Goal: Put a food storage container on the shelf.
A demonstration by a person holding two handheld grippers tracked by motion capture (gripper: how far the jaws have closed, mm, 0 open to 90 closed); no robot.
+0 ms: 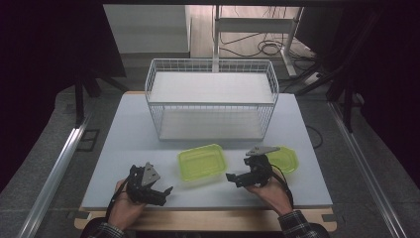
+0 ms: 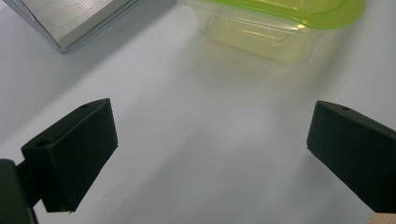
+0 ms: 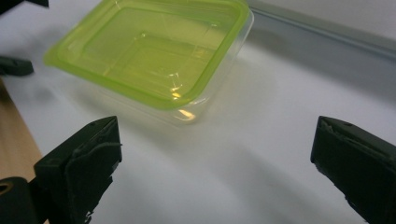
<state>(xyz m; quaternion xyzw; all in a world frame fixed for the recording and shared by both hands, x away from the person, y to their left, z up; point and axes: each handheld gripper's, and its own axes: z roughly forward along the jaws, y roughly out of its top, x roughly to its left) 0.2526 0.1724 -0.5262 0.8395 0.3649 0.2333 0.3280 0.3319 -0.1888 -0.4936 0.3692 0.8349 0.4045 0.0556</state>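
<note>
A clear tub with a lime-green rim point(image 1: 202, 161) sits open and empty on the white tabletop point(image 1: 124, 148), in front of a white wire basket point(image 1: 210, 99). A second lime-green piece point(image 1: 286, 157) lies to its right, partly behind my right gripper point(image 1: 234, 179). My left gripper point(image 1: 166, 195) is held near the front edge, left of the tub. In the left gripper view the tub point(image 2: 275, 28) lies ahead of my left gripper point(image 2: 210, 128), whose jaws are wide apart with nothing between them. The right gripper point(image 3: 215, 140) is likewise open and empty, short of the tub point(image 3: 154, 51).
The wire basket has a white upper shelf and takes up the back middle of the table. Its metal base edge point(image 2: 70, 23) shows in the left gripper view. The table's wooden front edge point(image 3: 14, 144) lies close to the right gripper. Cables and a stand point(image 1: 257, 34) lie on the floor beyond.
</note>
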